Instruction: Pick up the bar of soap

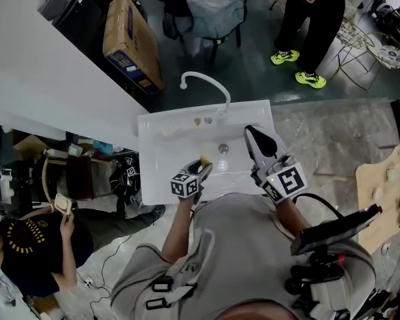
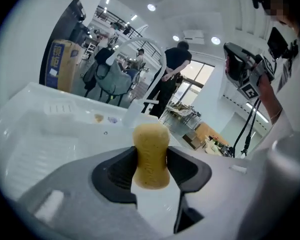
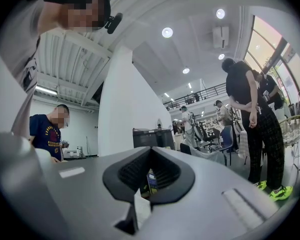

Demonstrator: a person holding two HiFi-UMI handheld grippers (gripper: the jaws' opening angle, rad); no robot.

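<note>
A yellowish bar of soap (image 2: 151,154) stands on end between the dark pads of my left gripper (image 2: 151,170), which is shut on its narrow middle. In the head view the soap (image 1: 205,159) shows at the tip of the left gripper (image 1: 203,167), over the front of the white sink (image 1: 160,145). My right gripper (image 1: 255,137) hangs over the right part of the basin, pointing level. Its jaws (image 3: 149,176) are shut with nothing between them.
A curved white faucet (image 1: 203,85) rises at the sink's back edge, and the drain (image 1: 223,148) lies mid-basin. Two small bits (image 1: 203,120) rest on the back ledge. People stand behind the sink and at my left, near a cardboard box (image 1: 130,42).
</note>
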